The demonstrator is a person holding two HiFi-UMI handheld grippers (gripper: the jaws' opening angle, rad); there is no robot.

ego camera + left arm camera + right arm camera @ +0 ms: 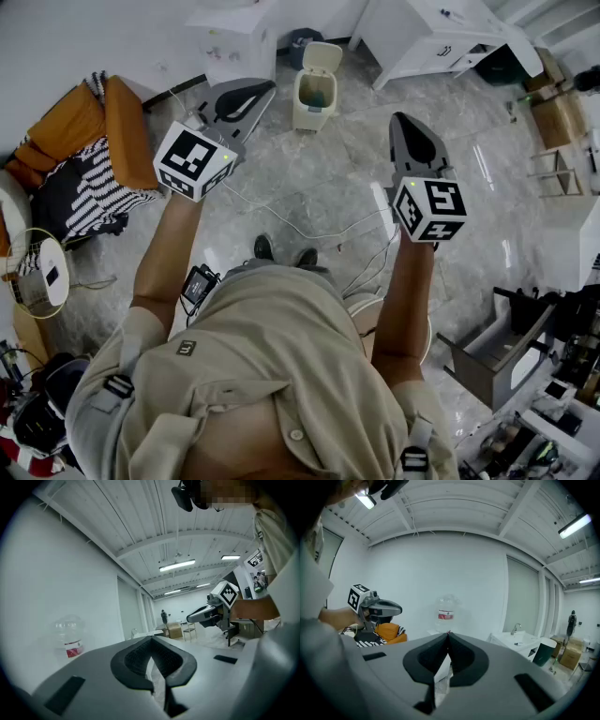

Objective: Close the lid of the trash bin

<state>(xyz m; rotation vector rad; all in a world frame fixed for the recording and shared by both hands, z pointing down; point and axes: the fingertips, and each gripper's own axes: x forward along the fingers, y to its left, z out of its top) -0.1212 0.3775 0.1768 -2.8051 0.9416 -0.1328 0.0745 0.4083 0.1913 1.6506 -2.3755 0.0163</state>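
The cream trash bin [314,94] stands on the marble floor ahead of me, its lid [323,56] tipped up and back, a bluish liner showing inside. My left gripper [265,87] is held to the left of the bin and short of it, jaws shut with nothing between them; its tips [151,639] meet. My right gripper [402,118] hovers right of the bin, also shut and empty, its tips [448,633] closed together. Neither touches the bin. The bin does not show in either gripper view.
An orange sofa with a striped cloth [98,150] sits at the left. A white cabinet [234,37] and a white counter [431,33] stand behind the bin. Cables [309,225] trail over the floor. A water bottle [446,613] stands by the wall.
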